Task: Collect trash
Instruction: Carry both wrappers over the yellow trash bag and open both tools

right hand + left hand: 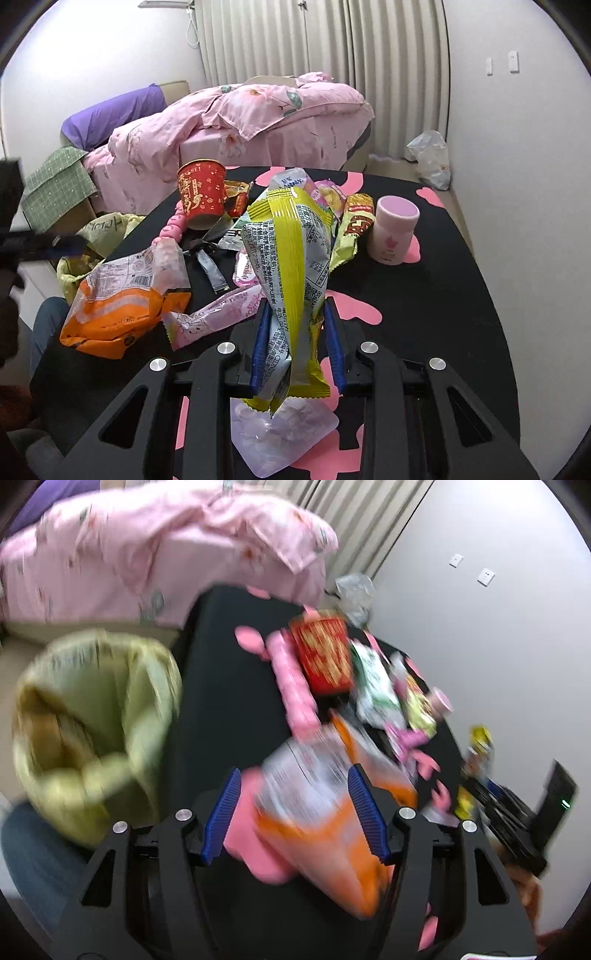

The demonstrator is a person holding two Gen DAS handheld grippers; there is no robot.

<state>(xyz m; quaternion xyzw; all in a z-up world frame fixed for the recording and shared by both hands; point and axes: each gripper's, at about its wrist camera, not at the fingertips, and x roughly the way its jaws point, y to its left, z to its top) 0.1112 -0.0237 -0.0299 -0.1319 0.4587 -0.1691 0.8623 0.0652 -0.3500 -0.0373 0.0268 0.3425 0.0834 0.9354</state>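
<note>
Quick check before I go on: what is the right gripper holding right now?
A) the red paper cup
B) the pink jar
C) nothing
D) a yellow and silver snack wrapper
D: in the right wrist view the right gripper has its blue pads pressed on the yellow and silver snack wrapper, which stands up between them above the black table.

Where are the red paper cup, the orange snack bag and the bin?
red paper cup (201, 197): right wrist view, on its printed side.
orange snack bag (122, 295): right wrist view, on its crumpled middle.
bin (107, 716): left wrist view, on its yellow-green liner.
</note>
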